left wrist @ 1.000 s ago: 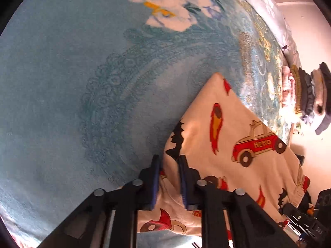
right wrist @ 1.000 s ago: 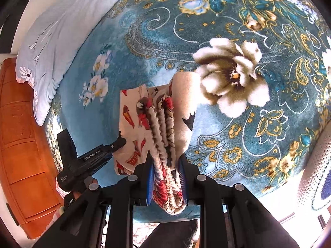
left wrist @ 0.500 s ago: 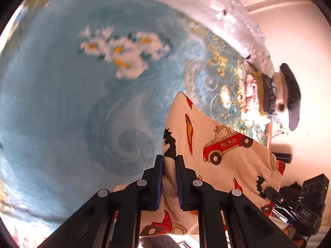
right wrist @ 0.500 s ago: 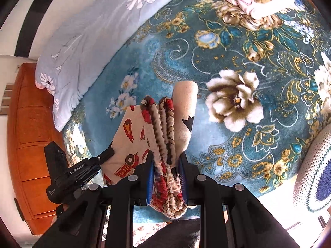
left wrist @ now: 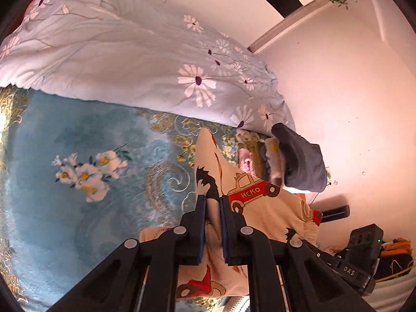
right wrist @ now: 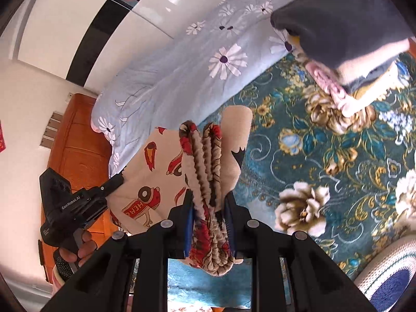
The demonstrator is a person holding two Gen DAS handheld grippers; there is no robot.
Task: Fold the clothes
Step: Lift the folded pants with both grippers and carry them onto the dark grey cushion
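Floral teal bed (left wrist: pixel 78 221), quilt (left wrist: pixel 117 52), folded stack (right wrist: pixel 345 39).

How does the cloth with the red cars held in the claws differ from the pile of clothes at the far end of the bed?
The cream car-print garment is held by both the left claw and right claw; the folded pile rests untouched on the teal blanket. The garment is one piece printed with red cars; the pile stacks several mostly plain pieces, dark grey on top. Both are folded fabric over the same bed.
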